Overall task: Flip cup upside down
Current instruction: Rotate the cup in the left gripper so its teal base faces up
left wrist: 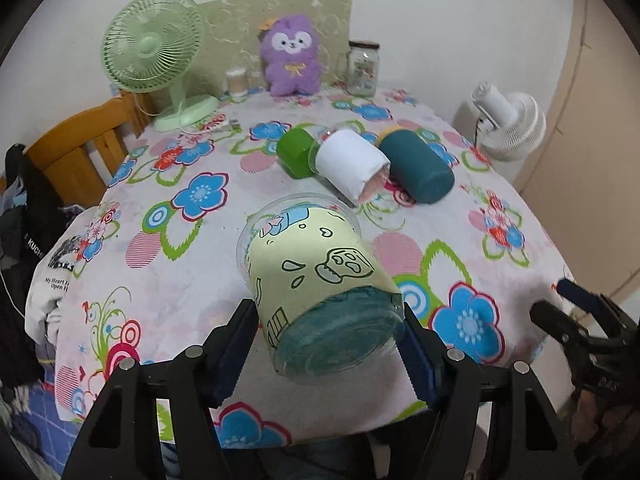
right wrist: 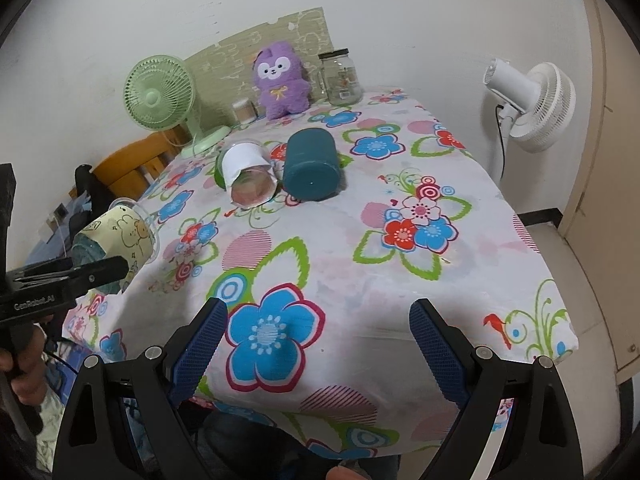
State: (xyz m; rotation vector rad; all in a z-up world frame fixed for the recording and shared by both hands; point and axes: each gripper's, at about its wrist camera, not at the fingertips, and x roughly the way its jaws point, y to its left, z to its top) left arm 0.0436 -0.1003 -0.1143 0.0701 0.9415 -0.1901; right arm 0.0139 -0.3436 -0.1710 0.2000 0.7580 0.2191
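My worry here: the cup is slick clear plastic held only near its base, so mid-flip it could twist or slide out over the near edge of the table. My left hand-held gripper is clamped on it, tilted, lifted clear. My right hand-held gripper hangs wide open, holding nothing.

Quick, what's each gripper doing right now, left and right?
Left gripper: closed on the yellow cartoon cup, held tilted above the table.
Right gripper: open, holding nothing.
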